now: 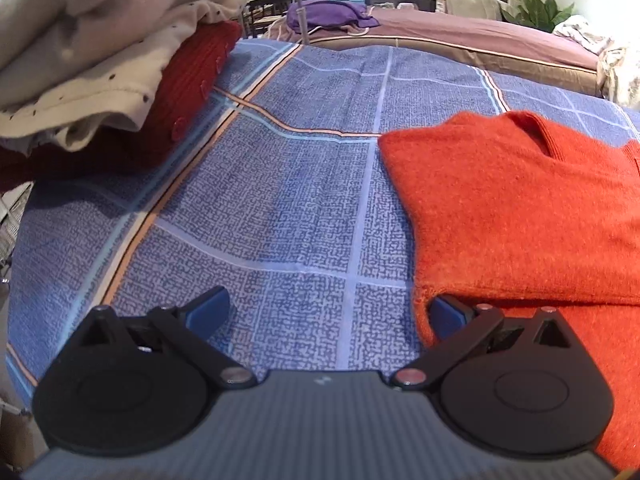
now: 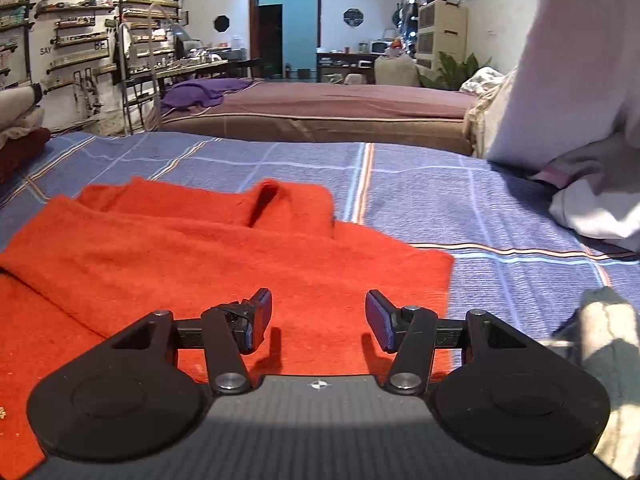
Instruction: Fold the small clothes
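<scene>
An orange knit sweater (image 1: pixel 520 208) lies partly folded on the blue checked bedspread (image 1: pixel 288 208). In the left wrist view it fills the right side. My left gripper (image 1: pixel 328 312) is open and empty just above the bedspread, its right finger (image 1: pixel 450 314) touching the sweater's left edge. In the right wrist view the sweater (image 2: pixel 200 252) spreads across the left and middle, a folded layer on top. My right gripper (image 2: pixel 318 318) is open and empty, low over the sweater's near right part.
A stack of folded clothes (image 1: pixel 100 60), cream over dark red, stands at the left on the bedspread. Pale garments (image 2: pixel 580 140) are heaped at the right, and a grey-white cloth (image 2: pixel 604 344) lies by my right gripper. A brown bed (image 2: pixel 340 108) lies behind.
</scene>
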Demonstrator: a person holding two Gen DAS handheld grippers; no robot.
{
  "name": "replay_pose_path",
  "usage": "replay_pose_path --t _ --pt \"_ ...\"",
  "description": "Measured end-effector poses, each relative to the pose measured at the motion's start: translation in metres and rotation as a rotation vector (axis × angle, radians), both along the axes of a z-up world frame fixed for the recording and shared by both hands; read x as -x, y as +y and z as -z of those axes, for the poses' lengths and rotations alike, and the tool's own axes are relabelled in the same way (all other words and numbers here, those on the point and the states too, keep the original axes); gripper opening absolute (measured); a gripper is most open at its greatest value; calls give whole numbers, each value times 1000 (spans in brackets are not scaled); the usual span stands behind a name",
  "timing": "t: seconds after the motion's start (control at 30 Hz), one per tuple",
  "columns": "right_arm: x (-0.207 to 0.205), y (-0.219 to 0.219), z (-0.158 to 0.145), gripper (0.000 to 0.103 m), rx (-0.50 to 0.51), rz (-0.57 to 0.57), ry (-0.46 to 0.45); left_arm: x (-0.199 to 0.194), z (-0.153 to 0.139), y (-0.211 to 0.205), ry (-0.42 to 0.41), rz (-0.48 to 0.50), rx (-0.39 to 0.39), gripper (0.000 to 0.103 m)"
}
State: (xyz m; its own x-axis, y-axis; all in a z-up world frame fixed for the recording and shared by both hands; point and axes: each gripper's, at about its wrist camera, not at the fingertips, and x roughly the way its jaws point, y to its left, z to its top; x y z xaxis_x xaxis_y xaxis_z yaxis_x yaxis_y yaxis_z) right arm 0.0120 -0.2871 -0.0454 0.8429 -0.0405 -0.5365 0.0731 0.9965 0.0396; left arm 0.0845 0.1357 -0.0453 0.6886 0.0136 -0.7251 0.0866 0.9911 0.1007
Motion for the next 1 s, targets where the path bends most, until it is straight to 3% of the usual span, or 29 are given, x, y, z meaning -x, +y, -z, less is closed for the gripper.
replay_pose_path --t 0.07,0.2,0.3,0.43,0.53,0.6,0.7,0.83,1.0 --pt "-4 13 2 88 -12 -44 6 -9 6 4 7 24 -3 103" --pt "-13 33 10 95 -16 -133 22 -17 7 -6 7 163 -112 103" --pt "-26 38 30 99 -18 -97 148 -17 1 4 45 210 -67 103" --pt "-14 30 27 101 -73 -75 113 4 -5 24 59 182 32 103" --pt "3 25 18 101 -81 -77 83 24 -3 30 58 166 -83 103" --pt "16 20 13 102 -95 -76 67 33 -4 37 43 143 -110 103" --pt "31 17 5 102 -103 -84 59 46 -16 48 9 74 -16 103" --pt "40 25 0 102 -73 -141 57 63 -27 26 -24 132 96 102" --pt "52 37 3 101 -138 -167 73 94 -26 -7 -5 264 89 92"
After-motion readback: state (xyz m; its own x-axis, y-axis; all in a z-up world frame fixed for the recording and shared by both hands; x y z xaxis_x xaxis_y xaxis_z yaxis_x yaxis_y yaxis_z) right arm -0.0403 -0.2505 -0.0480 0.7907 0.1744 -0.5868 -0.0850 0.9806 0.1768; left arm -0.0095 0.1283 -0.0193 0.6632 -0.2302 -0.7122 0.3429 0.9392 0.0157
